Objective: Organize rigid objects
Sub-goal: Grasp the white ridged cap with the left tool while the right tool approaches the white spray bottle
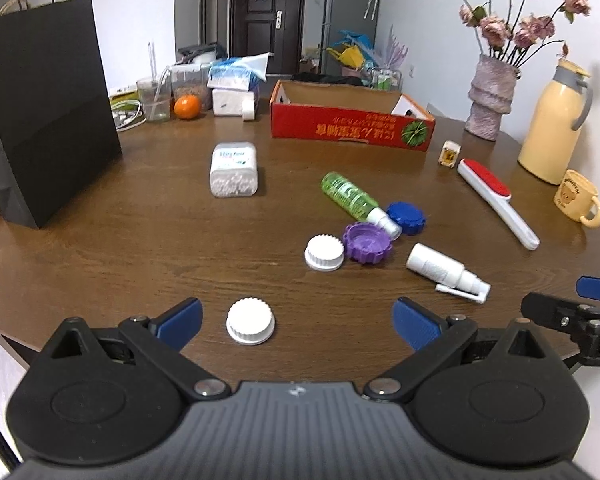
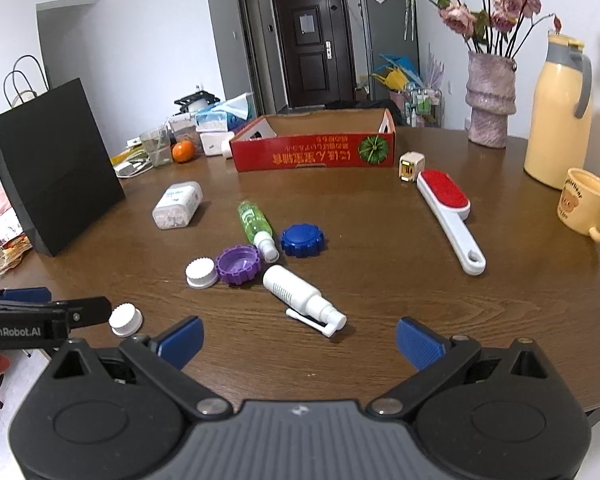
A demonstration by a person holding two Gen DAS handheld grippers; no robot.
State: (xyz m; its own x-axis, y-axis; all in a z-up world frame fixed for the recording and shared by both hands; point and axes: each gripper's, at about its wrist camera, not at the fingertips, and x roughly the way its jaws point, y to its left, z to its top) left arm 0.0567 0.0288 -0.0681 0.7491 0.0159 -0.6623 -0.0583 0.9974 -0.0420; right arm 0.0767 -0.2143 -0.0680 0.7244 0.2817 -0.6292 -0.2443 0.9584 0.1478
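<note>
My left gripper [image 1: 298, 320] is open, with a white cap [image 1: 250, 321] on the table between its fingers, untouched. My right gripper [image 2: 299, 340] is open and empty, just behind a white spray bottle [image 2: 296, 294]. Beyond lie a second white cap [image 1: 324, 252], a purple cap [image 1: 367, 242], a blue cap [image 1: 406, 217], a green spray bottle [image 1: 350, 196], a white cotton-swab box [image 1: 234, 168], a red-and-white lint brush [image 2: 448, 210] and a small cream cube [image 2: 411, 166]. An open red cardboard box [image 2: 316, 156] stands at the back.
A black paper bag [image 1: 48, 116] stands at the left. A vase of flowers [image 2: 491, 100], a yellow thermos [image 2: 558, 112] and a yellow mug [image 2: 586, 204] stand at the right. An orange [image 1: 187, 106], a plastic cup and tissue packs sit at the back left.
</note>
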